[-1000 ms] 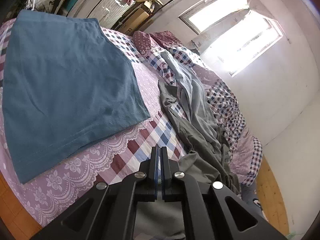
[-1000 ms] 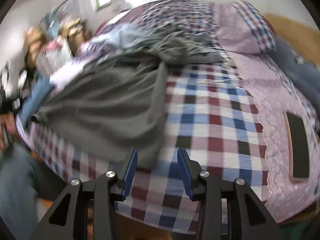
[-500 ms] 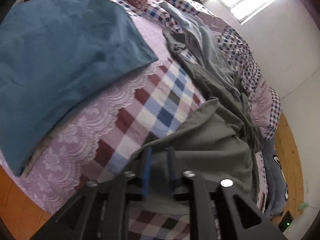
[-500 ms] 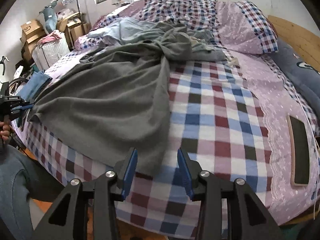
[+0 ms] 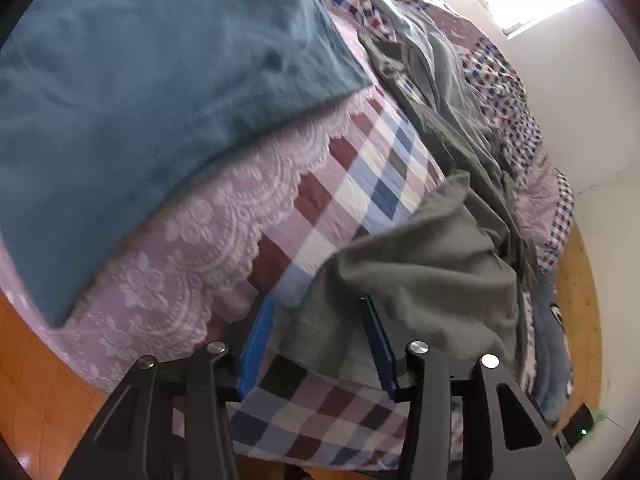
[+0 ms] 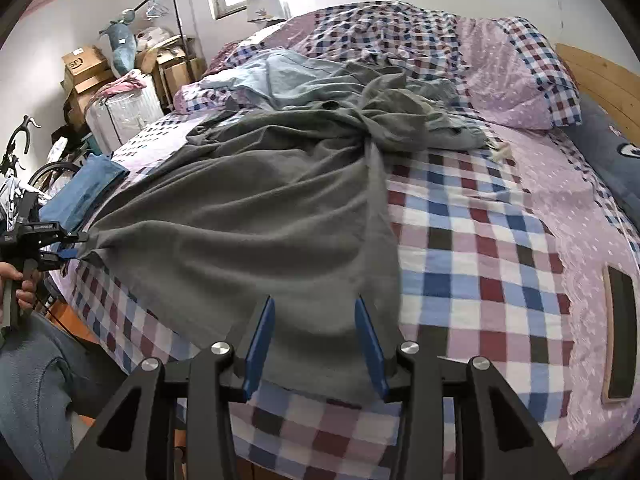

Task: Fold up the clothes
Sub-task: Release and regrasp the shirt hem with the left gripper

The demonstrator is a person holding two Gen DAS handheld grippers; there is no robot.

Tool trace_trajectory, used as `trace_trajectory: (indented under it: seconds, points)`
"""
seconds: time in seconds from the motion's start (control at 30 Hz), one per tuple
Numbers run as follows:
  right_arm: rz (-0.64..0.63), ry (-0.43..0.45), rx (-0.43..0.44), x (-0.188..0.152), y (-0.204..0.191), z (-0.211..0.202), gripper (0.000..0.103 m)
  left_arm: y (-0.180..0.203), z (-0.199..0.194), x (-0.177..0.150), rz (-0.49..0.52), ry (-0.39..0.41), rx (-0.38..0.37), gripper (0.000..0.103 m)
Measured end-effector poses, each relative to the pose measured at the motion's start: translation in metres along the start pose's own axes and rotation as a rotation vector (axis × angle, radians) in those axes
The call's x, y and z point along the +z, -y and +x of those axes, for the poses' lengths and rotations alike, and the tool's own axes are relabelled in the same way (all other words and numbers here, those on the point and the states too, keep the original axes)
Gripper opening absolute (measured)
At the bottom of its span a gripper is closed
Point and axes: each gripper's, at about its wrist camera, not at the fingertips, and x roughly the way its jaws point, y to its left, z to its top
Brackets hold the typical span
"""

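Home bedroom: checked quilted bed (image 6: 480, 240), pillow (image 6: 520, 80), stacked boxes (image 6: 84, 72).

The left gripper (image 5: 318, 338) hangs low over the bed (image 5: 360, 168) edge, its blue-padded jaws spread wide around a corner of the grey garment (image 5: 420, 260), which trails back across the checked quilt. A folded teal cloth (image 5: 140, 92) lies apart on the lace-patterned border

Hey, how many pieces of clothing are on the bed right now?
3 that I can tell apart: a grey garment spread near the front edge, a light blue one bunched behind it, a folded blue one at the left edge. More may be hidden.
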Motion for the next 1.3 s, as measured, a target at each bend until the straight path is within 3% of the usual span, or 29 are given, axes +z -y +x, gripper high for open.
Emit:
trace_trajectory:
  seconds: [0.27,0.4,0.47,0.5,0.53,0.6,0.9,1.13,1.3]
  points:
    - [-0.01,0.011,0.03,0.007,-0.011,0.005,0.044,-0.023,0.008,-0.004,-0.136,-0.082,-0.158,0.051]
    - [-0.001,0.012,0.045,0.01,-0.013,0.008,0.044,-0.024,0.008,-0.002,-0.145,-0.071,-0.185,0.05]
    - [-0.001,0.011,0.052,0.01,-0.015,0.01,0.044,-0.024,0.006,-0.001,-0.14,-0.064,-0.196,0.043]
    - [-0.003,0.01,0.055,0.01,-0.016,0.01,0.044,-0.024,0.004,-0.001,-0.138,-0.058,-0.202,0.034]
    - [-0.007,0.011,0.056,0.01,-0.017,0.01,0.044,-0.025,0.003,-0.001,-0.142,-0.055,-0.219,0.018]
    - [-0.014,0.014,0.056,0.009,-0.02,0.009,0.044,-0.025,0.0,0.001,-0.147,-0.044,-0.256,0.006]
    - [-0.138,0.008,0.016,0.001,-0.045,0.011,0.045,-0.022,-0.02,0.01,-0.149,0.087,-0.353,0.002]
    - [-0.163,-0.028,-0.032,-0.01,-0.037,0.013,0.047,-0.022,-0.036,0.018,-0.173,0.198,-0.43,0.002]
    - [-0.151,-0.051,-0.111,-0.024,-0.019,0.006,0.047,-0.018,-0.036,0.021,-0.197,0.252,-0.412,0.002]
